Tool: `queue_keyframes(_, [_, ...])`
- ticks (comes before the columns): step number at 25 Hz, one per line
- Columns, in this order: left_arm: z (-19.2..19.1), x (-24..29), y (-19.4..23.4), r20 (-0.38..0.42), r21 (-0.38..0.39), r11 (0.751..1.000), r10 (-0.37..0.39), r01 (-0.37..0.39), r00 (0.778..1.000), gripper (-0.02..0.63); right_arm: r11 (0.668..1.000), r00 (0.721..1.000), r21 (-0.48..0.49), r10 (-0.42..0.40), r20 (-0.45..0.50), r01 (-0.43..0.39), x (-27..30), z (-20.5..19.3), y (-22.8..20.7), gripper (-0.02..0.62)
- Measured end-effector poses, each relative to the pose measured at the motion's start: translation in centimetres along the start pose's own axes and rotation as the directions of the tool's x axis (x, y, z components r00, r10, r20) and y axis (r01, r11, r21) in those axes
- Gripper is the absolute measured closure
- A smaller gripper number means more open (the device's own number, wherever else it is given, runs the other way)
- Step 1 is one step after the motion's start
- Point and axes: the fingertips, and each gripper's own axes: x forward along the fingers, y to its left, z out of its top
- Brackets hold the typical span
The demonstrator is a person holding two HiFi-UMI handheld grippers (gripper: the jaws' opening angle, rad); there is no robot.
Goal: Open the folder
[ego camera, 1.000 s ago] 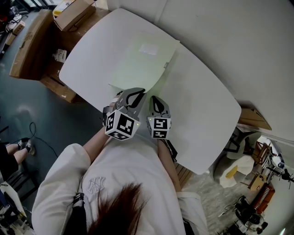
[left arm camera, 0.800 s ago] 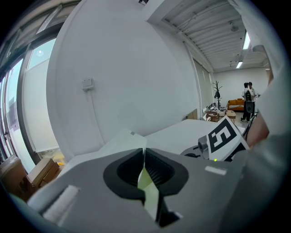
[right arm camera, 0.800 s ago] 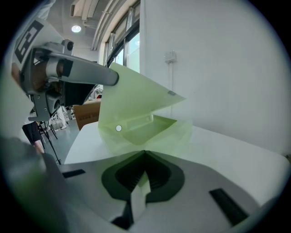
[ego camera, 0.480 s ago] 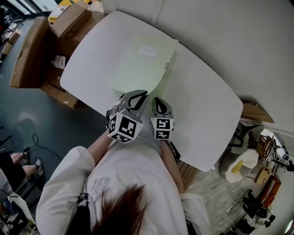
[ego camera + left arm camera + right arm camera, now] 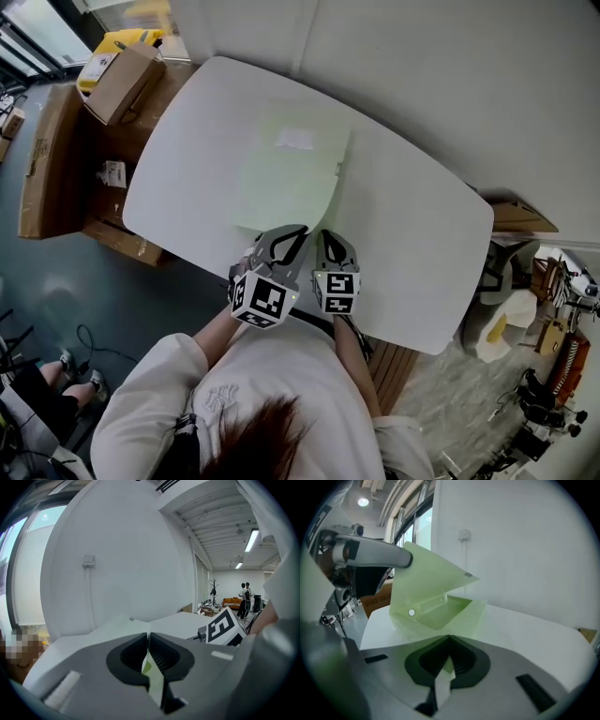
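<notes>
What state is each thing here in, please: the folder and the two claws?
green folder: partly open, top leaf raised at a slant.
left claw: shut on the green folder's raised leaf.
right claw: shut on the green folder's near edge.

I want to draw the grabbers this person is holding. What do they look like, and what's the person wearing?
Both the left gripper and right gripper are light grey plastic, with curved jaws and black ribbed pads. Each carries a white cube printed with black square markers. The person wears a white top with loose sleeves and a small logo.
</notes>
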Motion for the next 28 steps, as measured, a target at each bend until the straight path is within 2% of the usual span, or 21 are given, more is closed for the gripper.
queue_keyframes(6, [0.8,-1.0,0.8,0.048,-0.028,1.000,0.003,-0.001,0.999,0.584,0.999,1.000,-0.024,-0.025,-0.011,0.025,0.0,-0.2,-0.4,0.589])
queue_keyframes(10, [1.4,-2.0,1.9,0.080,-0.076,0.997,0.015,-0.009,0.997,0.584,0.999,0.999,0.006,-0.050,-0.015,0.050,0.0,-0.2,-0.4,0.589])
queue_keyframes(14, [1.5,-2.8,2.6,0.103,-0.120,0.992,0.038,-0.025,0.994,0.584,0.998,0.998,0.008,-0.066,-0.014,0.066,0.1,0.0,-0.5,0.588])
queue_keyframes(21, [2.9,-4.2,4.1,0.152,-0.129,0.990,0.080,-0.061,0.985,0.584,0.995,0.994,-0.008,-0.102,-0.027,0.102,0.0,0.0,-0.6,0.589])
queue_keyframes(28, [2.9,-5.9,5.7,0.179,-0.185,0.977,0.144,-0.110,0.973,0.586,0.994,0.994,-0.041,-0.101,-0.048,0.099,0.2,0.0,-0.4,0.589])
